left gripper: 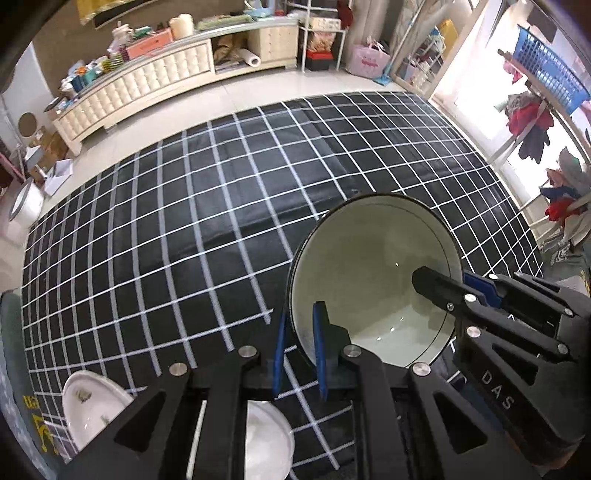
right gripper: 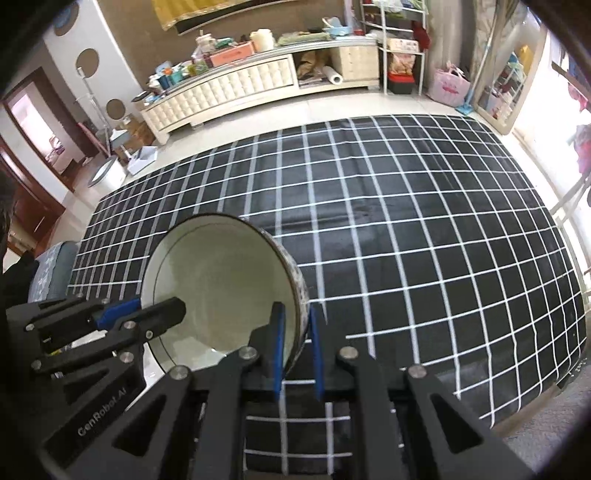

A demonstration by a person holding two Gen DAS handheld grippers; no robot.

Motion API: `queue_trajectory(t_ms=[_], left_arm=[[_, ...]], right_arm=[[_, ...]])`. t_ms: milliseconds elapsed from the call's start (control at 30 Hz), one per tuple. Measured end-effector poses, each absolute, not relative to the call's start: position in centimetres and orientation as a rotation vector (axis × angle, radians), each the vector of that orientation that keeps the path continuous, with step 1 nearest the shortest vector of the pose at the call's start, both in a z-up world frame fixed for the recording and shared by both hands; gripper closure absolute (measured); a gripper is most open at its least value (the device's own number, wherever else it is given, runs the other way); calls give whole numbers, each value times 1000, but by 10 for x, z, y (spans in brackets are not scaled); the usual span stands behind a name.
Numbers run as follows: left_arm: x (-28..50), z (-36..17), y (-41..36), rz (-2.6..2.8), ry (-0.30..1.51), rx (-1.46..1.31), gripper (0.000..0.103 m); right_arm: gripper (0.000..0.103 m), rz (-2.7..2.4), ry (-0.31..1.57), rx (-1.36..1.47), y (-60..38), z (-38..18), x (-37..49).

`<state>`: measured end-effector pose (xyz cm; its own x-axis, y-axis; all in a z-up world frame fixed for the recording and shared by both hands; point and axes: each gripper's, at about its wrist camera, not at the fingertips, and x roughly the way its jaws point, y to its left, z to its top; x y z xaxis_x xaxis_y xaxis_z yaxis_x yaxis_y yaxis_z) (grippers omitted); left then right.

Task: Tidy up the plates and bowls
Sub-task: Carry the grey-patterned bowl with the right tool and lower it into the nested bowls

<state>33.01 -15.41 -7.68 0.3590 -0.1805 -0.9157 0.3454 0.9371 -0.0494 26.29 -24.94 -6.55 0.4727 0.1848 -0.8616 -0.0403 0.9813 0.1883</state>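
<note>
Left claw (left gripper: 300, 347), right claw (right gripper: 296, 347) gripping bowl (left gripper: 373, 273) rim, white dishes (left gripper: 92, 406) beside

Ahead: long cream tufted cabinet (right gripper: 236, 92) against brown wall (right gripper: 133, 33), pale tiled floor (right gripper: 258, 118); bright window (left gripper: 480, 99) far right.

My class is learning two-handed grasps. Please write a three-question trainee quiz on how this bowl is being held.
1. True or false: both grippers pinch the rim of the same bowl.
2. What covers the table? A) black grid-patterned cloth B) plain wood C) a red mat
3. What lies beneath the left gripper in its own view?

Key: 1 true; the right gripper holds the opposite rim. 2 A, cloth. 3 White dishes.
</note>
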Motion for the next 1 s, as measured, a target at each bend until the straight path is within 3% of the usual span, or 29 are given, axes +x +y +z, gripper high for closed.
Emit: queue_trajectory(t_ms=[567, 1000], left_arm=[[253, -90, -44, -222, 1190, 39, 91], [240, -115, -18, -189, 1236, 4, 91]], right_arm=[[86, 250, 1124, 71, -162, -88, 231], [86, 258, 1215, 71, -139, -118, 225]])
